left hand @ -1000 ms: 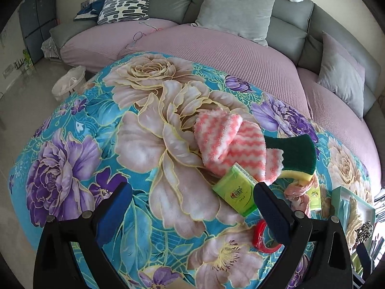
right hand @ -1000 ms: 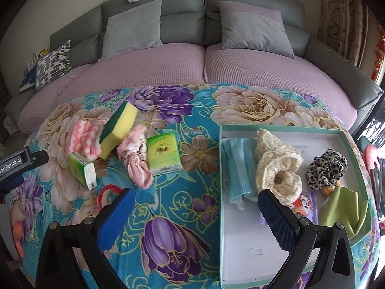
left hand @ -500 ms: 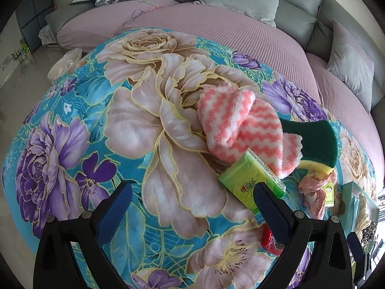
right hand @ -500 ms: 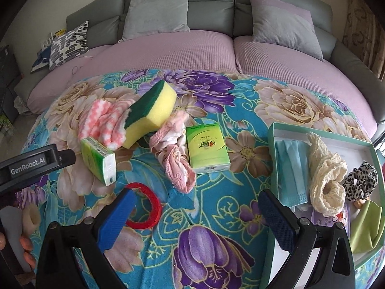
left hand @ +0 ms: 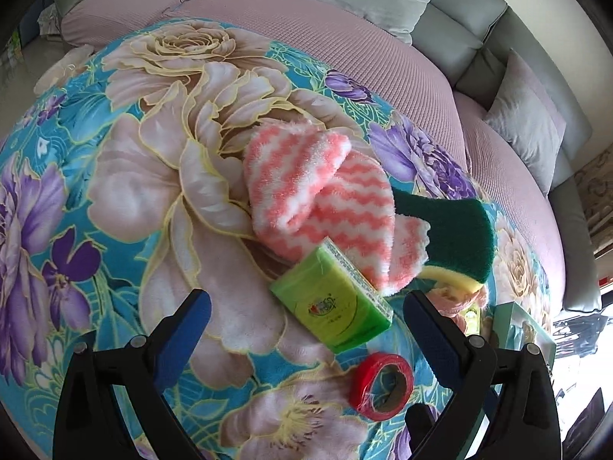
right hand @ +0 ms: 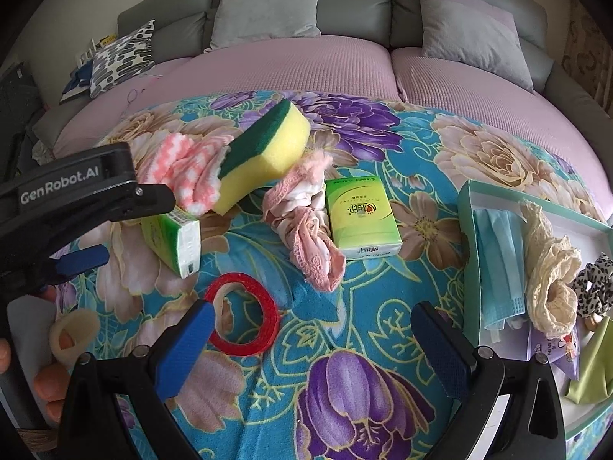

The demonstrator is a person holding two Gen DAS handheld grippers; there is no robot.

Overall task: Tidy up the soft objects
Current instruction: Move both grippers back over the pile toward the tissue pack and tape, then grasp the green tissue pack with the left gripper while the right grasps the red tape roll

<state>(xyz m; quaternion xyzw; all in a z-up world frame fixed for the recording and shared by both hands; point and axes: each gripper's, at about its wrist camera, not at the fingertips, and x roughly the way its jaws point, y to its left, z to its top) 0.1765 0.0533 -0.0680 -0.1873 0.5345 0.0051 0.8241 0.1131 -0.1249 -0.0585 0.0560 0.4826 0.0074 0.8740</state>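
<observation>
A pink-and-white striped cloth (left hand: pixel 325 195) lies on the floral blanket, with a green tissue pack (left hand: pixel 333 303) leaning on its near edge and a yellow-green sponge (right hand: pixel 264 149) resting on its right side. My left gripper (left hand: pixel 306 318) is open and empty, just short of the tissue pack. A pink lace garment (right hand: pixel 306 226) and a second tissue pack (right hand: pixel 360 218) lie right of the sponge. My right gripper (right hand: pixel 310 329) is open and empty above the blanket, near a red tape ring (right hand: pixel 245 318).
A mint-green box (right hand: pixel 469 237) at the right holds a blue face mask (right hand: pixel 498 260), a cream lace piece (right hand: pixel 551 276), a leopard scrunchie (right hand: pixel 594 287) and a green cloth (right hand: pixel 590 368). A grey sofa with cushions (right hand: pixel 268 4) curves behind. The blanket drops off at the left.
Both grippers have moved forward and lower toward the pile. The left gripper now sits close to the tissue pack; the right view has shifted left, pushing the box toward the edge.
</observation>
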